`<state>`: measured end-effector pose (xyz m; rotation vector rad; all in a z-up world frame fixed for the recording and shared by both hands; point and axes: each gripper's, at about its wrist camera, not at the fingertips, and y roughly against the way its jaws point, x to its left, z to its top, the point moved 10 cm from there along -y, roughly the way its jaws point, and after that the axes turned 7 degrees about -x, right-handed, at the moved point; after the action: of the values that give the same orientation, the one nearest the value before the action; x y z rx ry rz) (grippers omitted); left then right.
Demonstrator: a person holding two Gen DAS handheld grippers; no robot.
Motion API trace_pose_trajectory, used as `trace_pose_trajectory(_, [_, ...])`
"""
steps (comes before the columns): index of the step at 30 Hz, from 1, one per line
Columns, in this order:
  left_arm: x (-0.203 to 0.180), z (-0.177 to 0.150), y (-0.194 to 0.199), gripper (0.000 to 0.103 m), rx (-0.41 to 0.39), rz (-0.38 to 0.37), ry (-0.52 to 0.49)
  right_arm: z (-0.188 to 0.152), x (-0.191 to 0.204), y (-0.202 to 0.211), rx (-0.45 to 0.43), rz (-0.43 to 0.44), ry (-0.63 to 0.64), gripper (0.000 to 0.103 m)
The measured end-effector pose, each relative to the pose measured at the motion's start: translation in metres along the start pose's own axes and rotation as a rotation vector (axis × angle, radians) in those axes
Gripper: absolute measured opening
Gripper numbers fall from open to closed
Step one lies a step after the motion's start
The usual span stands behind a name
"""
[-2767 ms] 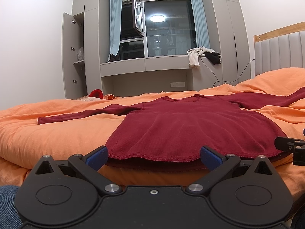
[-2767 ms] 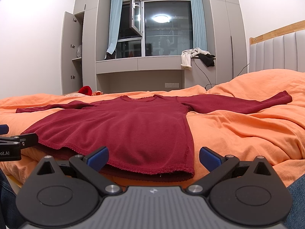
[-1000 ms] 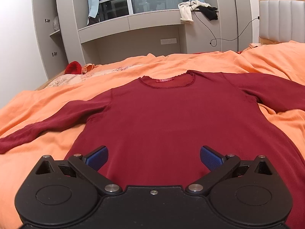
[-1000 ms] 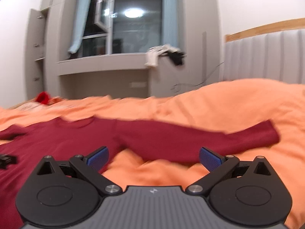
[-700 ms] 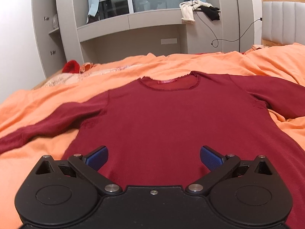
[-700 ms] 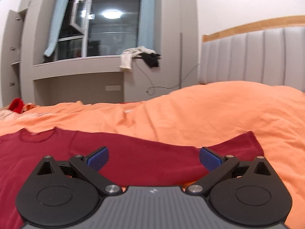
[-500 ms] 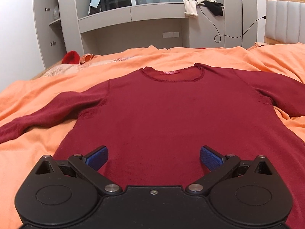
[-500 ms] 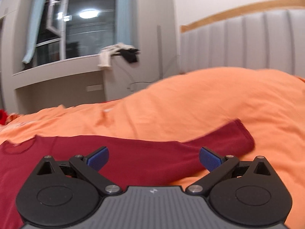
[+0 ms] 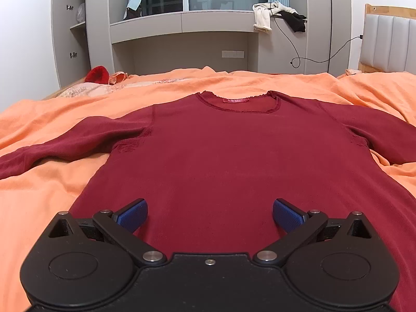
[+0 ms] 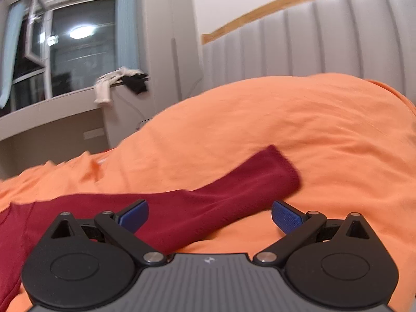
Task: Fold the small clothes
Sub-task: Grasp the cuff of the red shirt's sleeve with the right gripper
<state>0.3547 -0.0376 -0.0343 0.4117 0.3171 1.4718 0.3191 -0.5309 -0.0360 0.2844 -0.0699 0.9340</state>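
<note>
A dark red long-sleeved top lies flat on the orange bedspread, neckline far from me and both sleeves spread out. My left gripper hovers open over the lower body of the top, nothing between its blue pads. In the right wrist view the top's right sleeve runs from lower left up to its cuff. My right gripper is open just above the middle of that sleeve, holding nothing.
A grey padded headboard with a wooden rim stands at the right. The bedspread bulges high behind the cuff. Beyond the bed are grey cabinets, a window sill with draped clothes, and a red item at the bed's far left.
My right gripper has swung right along the sleeve toward its cuff and the headboard. My left gripper has crept forward over the body of the top. Both stayed open.
</note>
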Motion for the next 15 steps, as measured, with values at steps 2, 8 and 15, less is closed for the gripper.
trace_pose_trajectory(2, [0.000,0.002,0.002,0.102,-0.008,-0.002,0.004,0.004,-0.011,-0.003,-0.003,-0.022,-0.040,0.102])
trace_pose_trajectory(8, [0.001,0.006,0.005,0.102,-0.026,-0.004,0.005,0.014,-0.037,-0.015,-0.028,-0.131,-0.068,0.084])
trace_pose_trajectory(15, [0.011,0.000,0.002,0.102,0.007,0.061,-0.016,0.013,-0.054,-0.037,0.000,-0.183,-0.108,0.062])
